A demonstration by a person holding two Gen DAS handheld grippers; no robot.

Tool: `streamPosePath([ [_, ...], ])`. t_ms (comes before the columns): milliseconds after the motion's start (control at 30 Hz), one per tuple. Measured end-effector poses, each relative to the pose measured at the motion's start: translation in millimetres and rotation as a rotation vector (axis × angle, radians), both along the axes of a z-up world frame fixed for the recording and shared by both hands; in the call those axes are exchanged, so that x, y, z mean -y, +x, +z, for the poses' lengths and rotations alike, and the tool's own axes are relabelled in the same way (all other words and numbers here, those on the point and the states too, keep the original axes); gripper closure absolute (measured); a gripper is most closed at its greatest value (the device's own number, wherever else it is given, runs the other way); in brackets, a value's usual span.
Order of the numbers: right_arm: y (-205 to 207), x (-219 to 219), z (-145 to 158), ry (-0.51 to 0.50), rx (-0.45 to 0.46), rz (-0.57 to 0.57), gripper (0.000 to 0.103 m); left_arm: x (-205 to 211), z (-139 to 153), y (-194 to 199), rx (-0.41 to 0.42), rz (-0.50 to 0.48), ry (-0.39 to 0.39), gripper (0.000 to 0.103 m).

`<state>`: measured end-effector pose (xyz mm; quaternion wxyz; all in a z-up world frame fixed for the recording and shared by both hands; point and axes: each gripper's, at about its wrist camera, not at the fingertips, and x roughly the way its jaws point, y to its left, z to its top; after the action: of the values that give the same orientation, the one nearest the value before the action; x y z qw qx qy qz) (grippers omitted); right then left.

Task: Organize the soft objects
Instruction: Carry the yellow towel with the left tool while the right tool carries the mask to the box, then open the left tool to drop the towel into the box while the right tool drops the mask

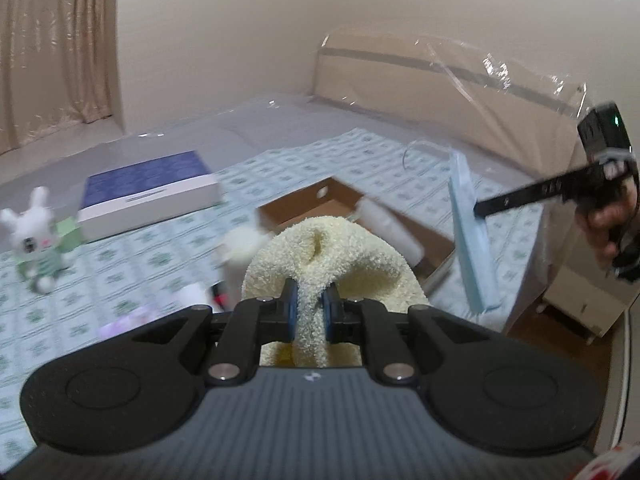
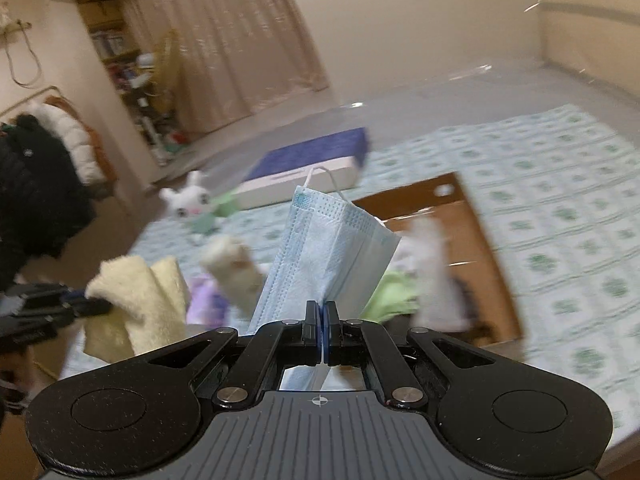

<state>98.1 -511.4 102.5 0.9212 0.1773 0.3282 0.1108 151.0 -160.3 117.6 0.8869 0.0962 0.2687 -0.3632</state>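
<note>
Left gripper (image 1: pixel 311 306): my jaws are clamped on a fold of the cream towel (image 1: pixel 328 256), which bulges up past the blue pads and is lifted clear of the bed. From the right wrist view the same towel (image 2: pixel 136 300) hangs bunched from my left fingertips, at the left edge of the frame.

Right gripper (image 2: pixel 321 320): jaws pressed nearly together on the lower edge of a blue face mask (image 2: pixel 328 256). The mask stands up from the pads, one white ear loop arching at its top. From the left wrist view, the mask (image 1: pixel 470 232) hangs in the air over the bed's right side, gripped at mid-height.

Below both: open cardboard box (image 2: pixel 472 216) on the green-patterned bedsheet (image 2: pixel 560 208). Soft items inside, blurred; white and light green shapes visible, identity unclear.

White bunny plush (image 1: pixel 34 236) lies on the sheet to the far left, near a flat blue-topped box (image 1: pixel 150 192). More soft items, one of them purple, lie near the cardboard box, too blurred to name.
</note>
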Motion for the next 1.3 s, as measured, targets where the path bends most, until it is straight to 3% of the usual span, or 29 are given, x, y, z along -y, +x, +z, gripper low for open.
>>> streamPosePath([
  [167, -1, 28, -4, -0.136, -0.002, -0.028, 0.102, 70, -6, 14, -0.012, -0.016, -0.048, 0.092],
  [400, 29, 54, -14, -0.279, -0.015, -0.035, 0.102, 144, -17, 46, -0.005, 0.019, -0.06, 0.092],
  [700, 91, 88, -36, -0.27, -0.031, -0.036, 0.102, 200, -32, 104, -0.022, 0.115, -0.073, 0.092],
  [1033, 155, 88, -68, -0.246, -0.055, -0.002, 0.102, 235, -70, 176, -0.021, 0.206, -0.013, 0.092],
  [1233, 186, 82, -98, -0.257, -0.103, 0.007, 0.102, 248, -94, 205, -0.04, 0.212, 0.034, 0.088],
  [1300, 193, 78, -108, -0.284, -0.119, 0.017, 0.102, 247, -95, 203, -0.017, 0.207, 0.04, 0.079],
])
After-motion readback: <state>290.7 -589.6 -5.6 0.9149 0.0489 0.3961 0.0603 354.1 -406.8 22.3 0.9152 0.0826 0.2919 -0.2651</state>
